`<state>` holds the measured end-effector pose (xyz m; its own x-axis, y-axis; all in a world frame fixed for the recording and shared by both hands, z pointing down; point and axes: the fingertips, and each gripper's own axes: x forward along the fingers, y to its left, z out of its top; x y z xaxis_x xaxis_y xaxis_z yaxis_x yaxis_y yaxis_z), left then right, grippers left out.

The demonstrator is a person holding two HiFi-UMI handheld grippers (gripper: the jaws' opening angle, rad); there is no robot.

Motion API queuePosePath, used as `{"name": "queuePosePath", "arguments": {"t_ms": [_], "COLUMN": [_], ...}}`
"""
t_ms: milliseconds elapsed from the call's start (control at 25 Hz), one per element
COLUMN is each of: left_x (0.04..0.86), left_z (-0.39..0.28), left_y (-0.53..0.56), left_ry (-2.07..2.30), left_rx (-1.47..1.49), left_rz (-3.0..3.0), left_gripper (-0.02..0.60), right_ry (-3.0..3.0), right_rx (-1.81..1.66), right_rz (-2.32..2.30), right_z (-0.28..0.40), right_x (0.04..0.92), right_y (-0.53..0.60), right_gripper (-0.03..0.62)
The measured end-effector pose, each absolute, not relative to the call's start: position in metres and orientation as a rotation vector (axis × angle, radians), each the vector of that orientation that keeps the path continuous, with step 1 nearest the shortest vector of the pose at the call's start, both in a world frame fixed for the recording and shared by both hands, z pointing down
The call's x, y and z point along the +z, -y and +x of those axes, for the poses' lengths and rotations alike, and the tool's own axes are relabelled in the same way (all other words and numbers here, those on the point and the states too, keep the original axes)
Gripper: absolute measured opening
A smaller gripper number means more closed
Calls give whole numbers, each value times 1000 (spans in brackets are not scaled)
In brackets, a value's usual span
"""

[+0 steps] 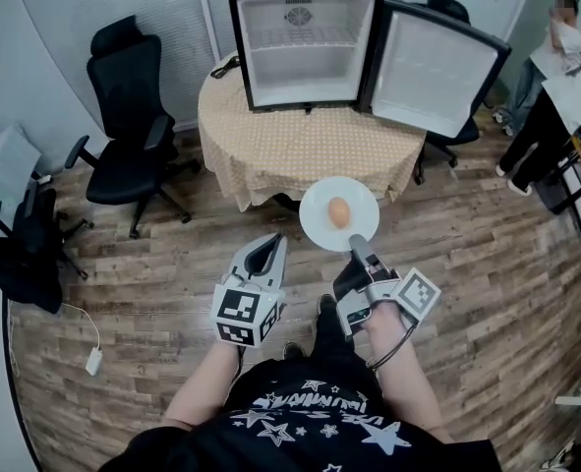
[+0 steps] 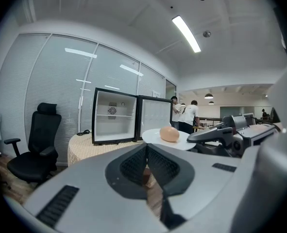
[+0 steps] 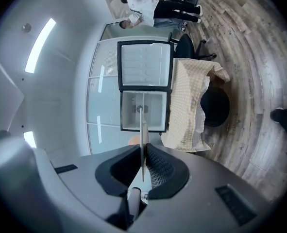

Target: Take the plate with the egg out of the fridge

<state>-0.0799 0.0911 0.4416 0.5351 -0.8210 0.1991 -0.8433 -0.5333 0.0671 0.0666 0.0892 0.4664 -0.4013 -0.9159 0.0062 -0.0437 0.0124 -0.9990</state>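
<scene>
A white plate (image 1: 321, 226) with a brown egg (image 1: 338, 211) on it hangs level over the wood floor, in front of the table. My right gripper (image 1: 357, 245) is shut on the plate's near rim. In the right gripper view the plate (image 3: 142, 130) shows edge-on between the pads, with the egg (image 3: 133, 140) just peeking past it. My left gripper (image 1: 267, 255) is beside it on the left, shut with nothing in it. In the left gripper view the plate (image 2: 153, 136) and egg (image 2: 170, 134) float to the right. The black mini fridge (image 1: 305, 42) stands open and bare inside.
The fridge sits on a round table (image 1: 300, 141) with a patterned cloth; its door (image 1: 437, 59) swings out to the right. Black office chairs (image 1: 133, 126) stand to the left and behind the table. People (image 1: 551, 77) stand at the far right. A white adapter and cable (image 1: 93, 360) lie on the floor.
</scene>
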Motion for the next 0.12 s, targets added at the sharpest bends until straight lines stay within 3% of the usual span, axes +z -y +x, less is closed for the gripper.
{"name": "queuePosePath", "arguments": {"t_ms": [120], "left_x": [444], "left_z": [-80], "left_y": [-92], "left_ry": [1425], "left_rx": [218], "left_rz": [2611], "left_gripper": [8], "right_ry": [-1538], "right_rx": [-1491], "right_rz": [-1010], "right_z": [65], "right_x": [468], "right_y": [-89], "right_gripper": [43]}}
